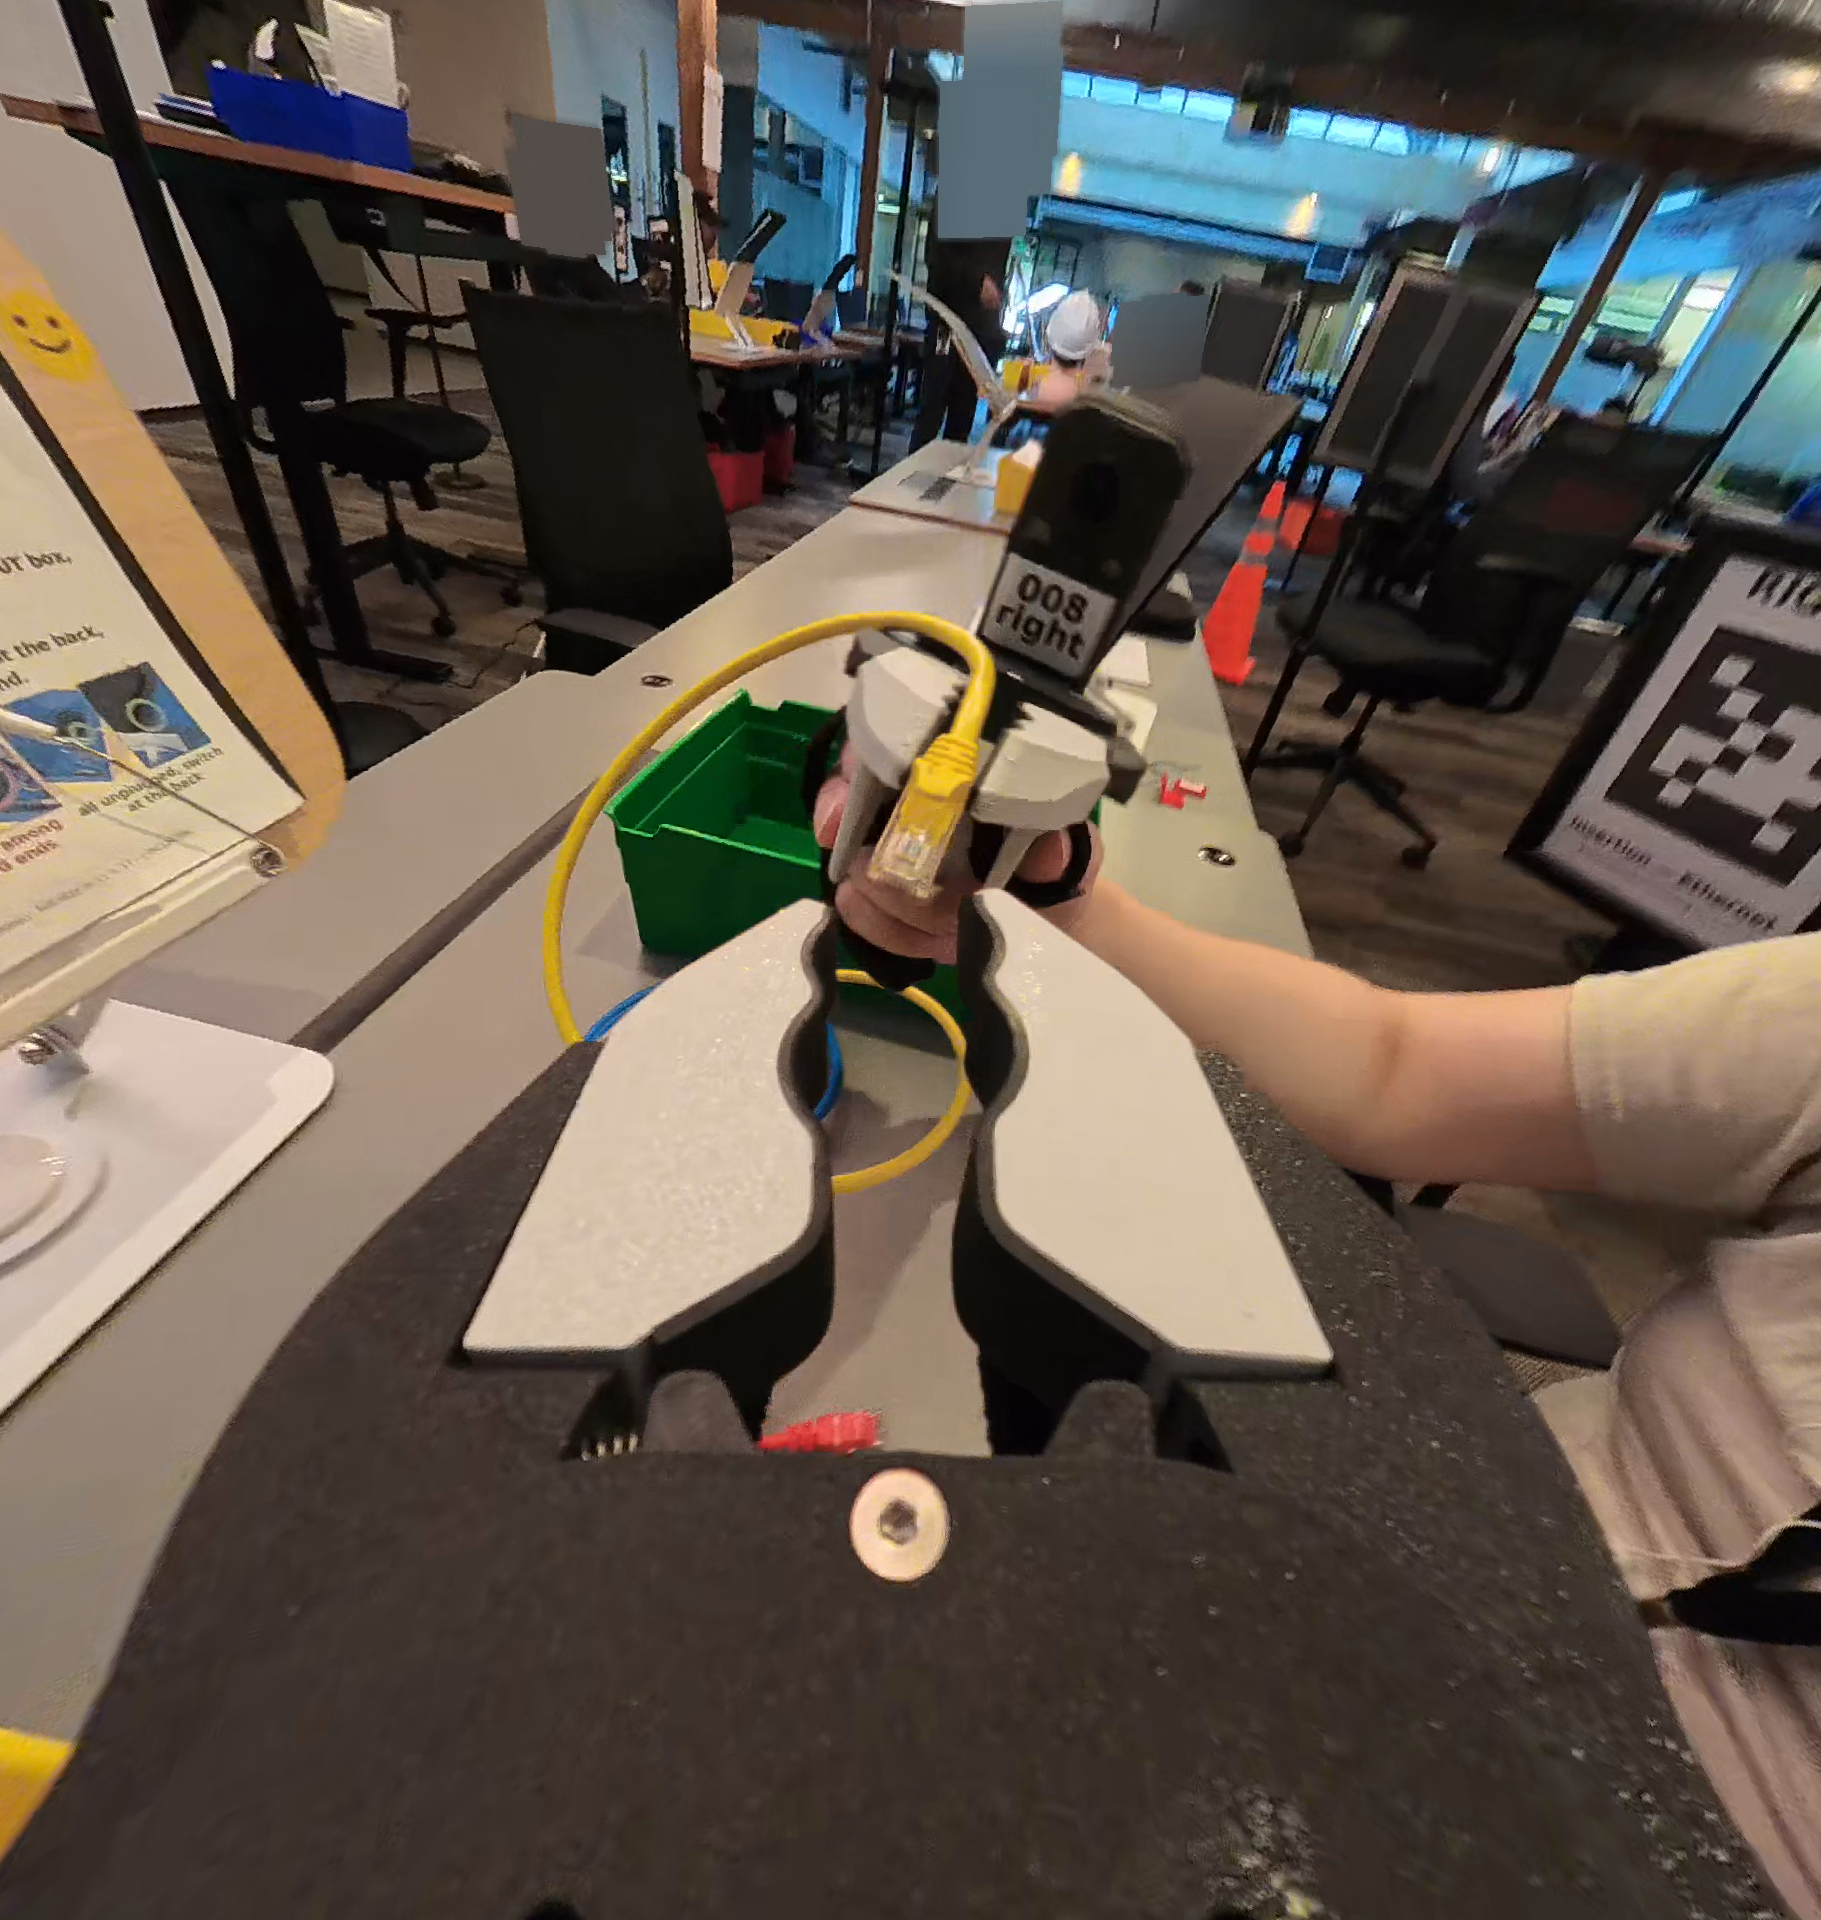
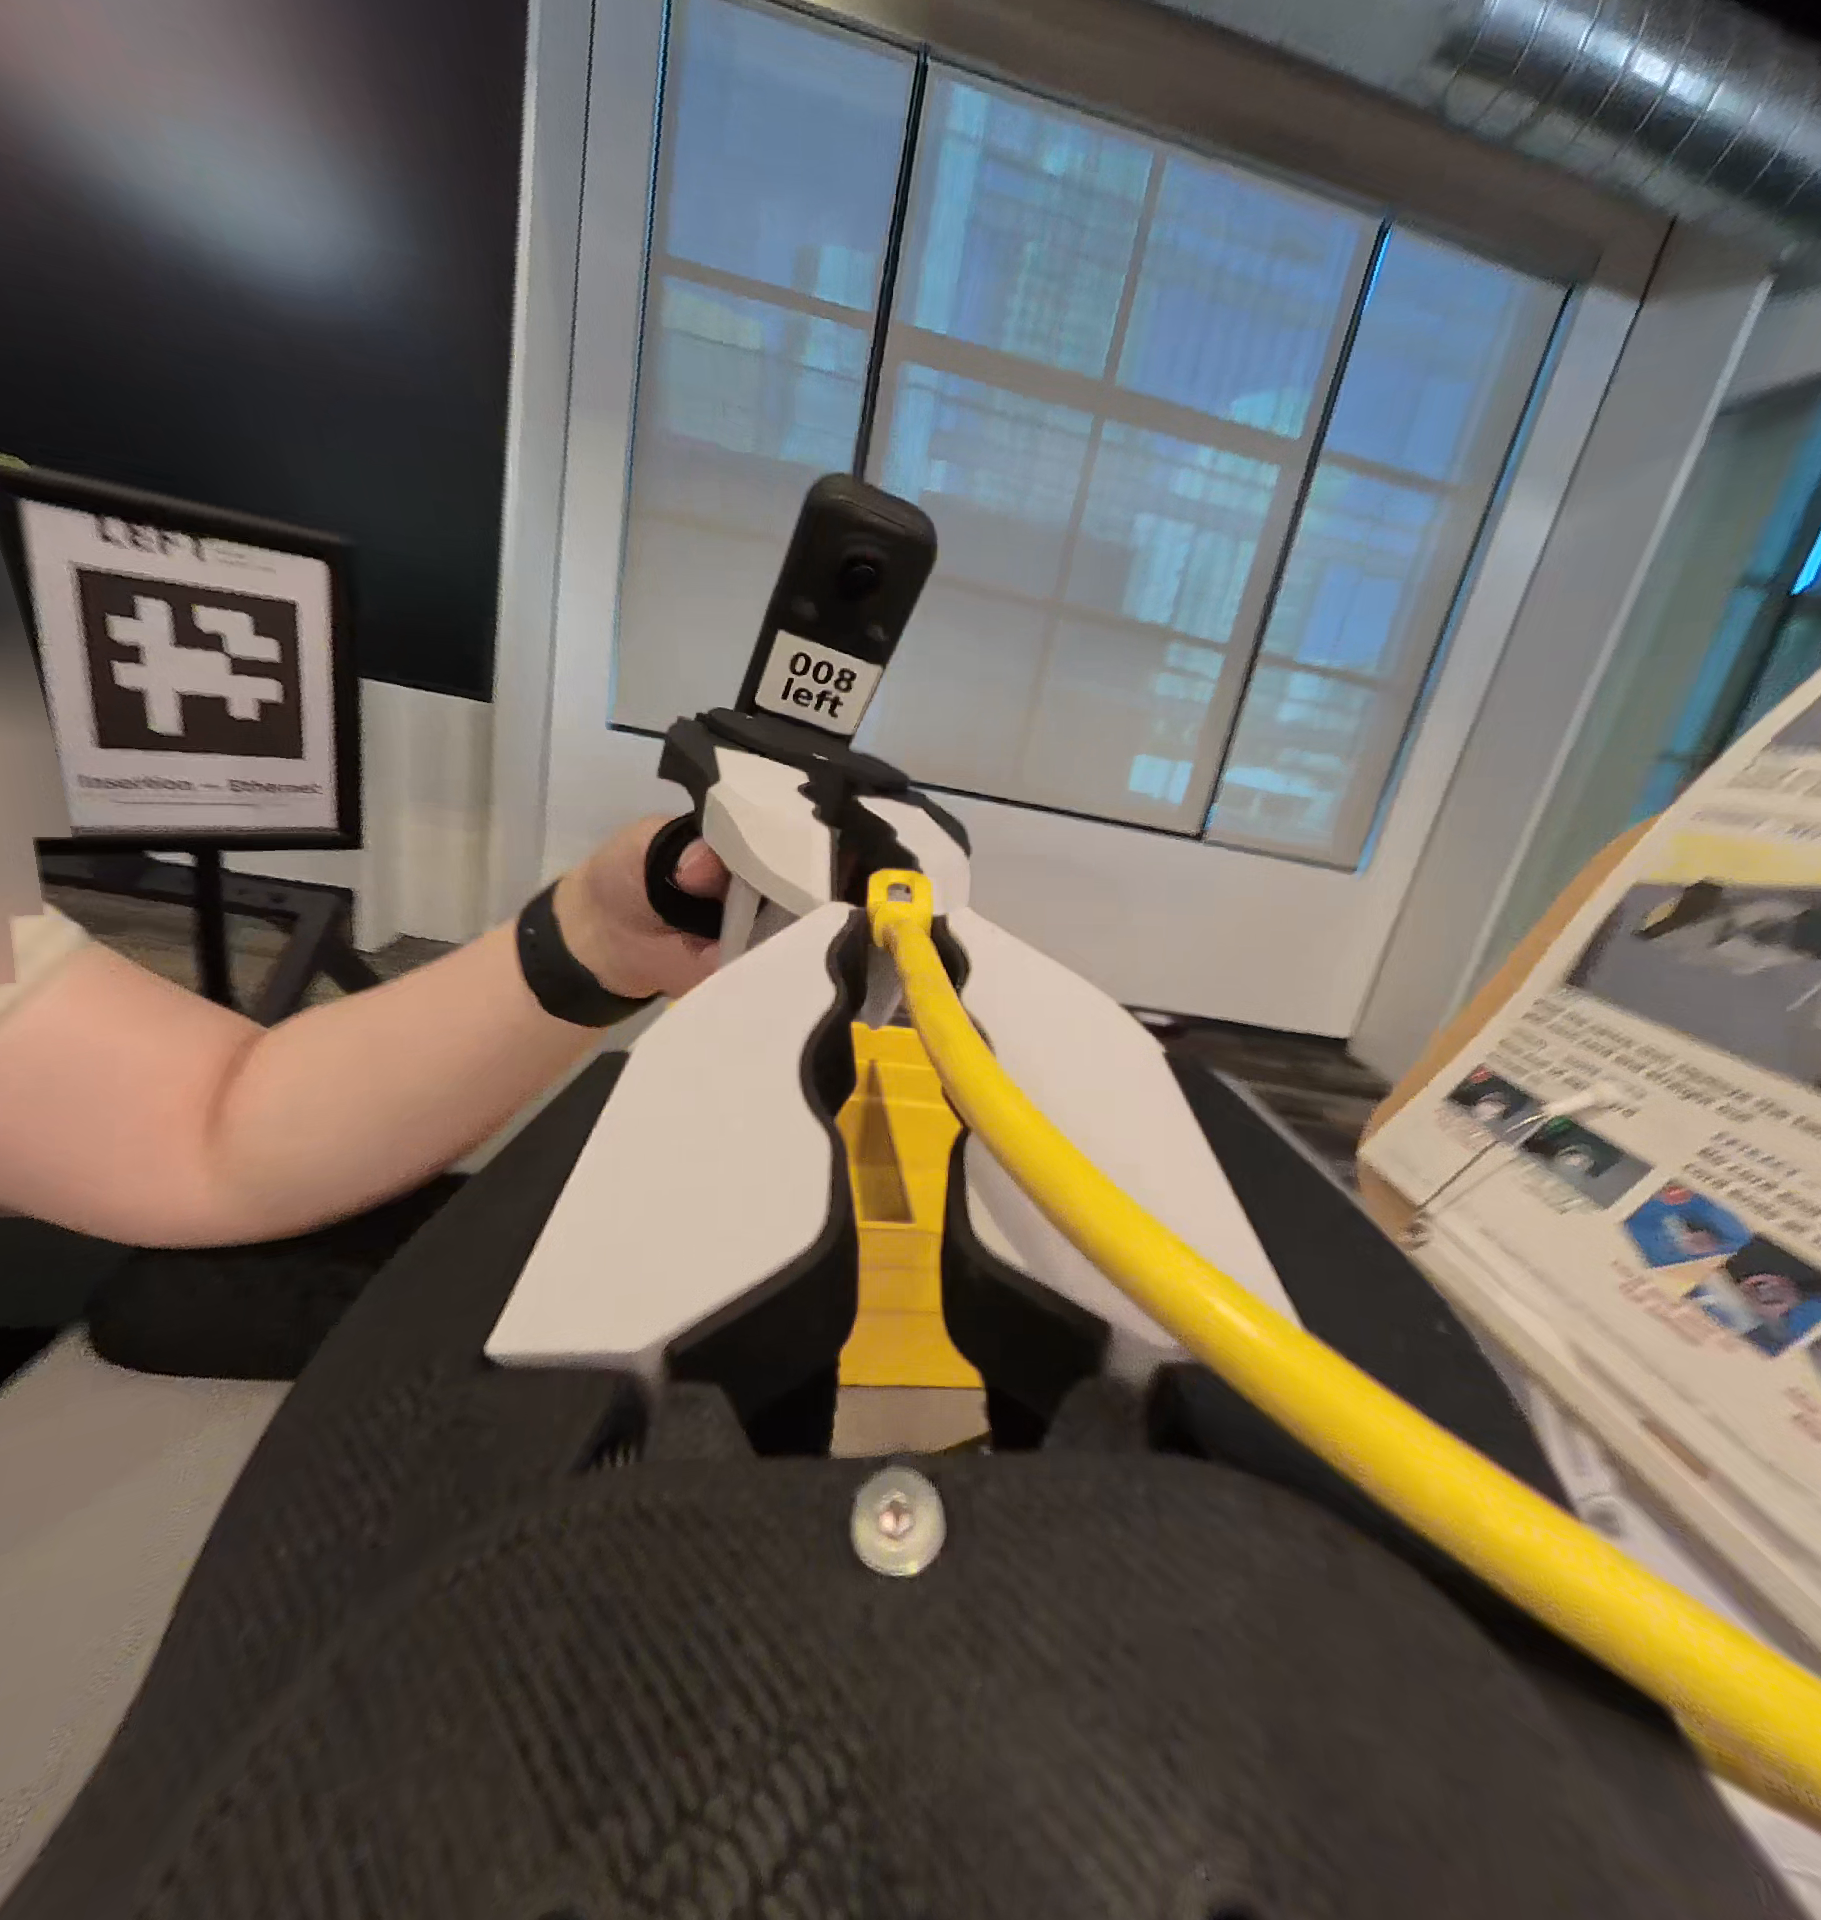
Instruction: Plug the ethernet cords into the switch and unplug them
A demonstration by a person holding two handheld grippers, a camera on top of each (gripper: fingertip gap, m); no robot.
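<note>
1. Now our right gripper (image 1: pixel 953 748) clamps the yellow cord (image 1: pixel 615 790) behind its plug (image 1: pixel 921 821), presenting it forward.
2. Our left gripper (image 1: pixel 901 925) gapes empty near the plug, probably to regrip.
3. We see no switch.

Count from my two tongs: two ethernet cords, one yellow (image 1: pixel 615 790) and one blue (image 1: pixel 615 1013). One green bin (image 1: pixel 708 831). One yellow bin (image 2: pixel 890 1216). Two small red pieces (image 1: pixel 1181 790) (image 1: pixel 823 1434). One orange cone (image 1: pixel 1238 592). Two framed marker signs (image 1: pixel 1737 748) (image 2: pixel 194 675).
</note>
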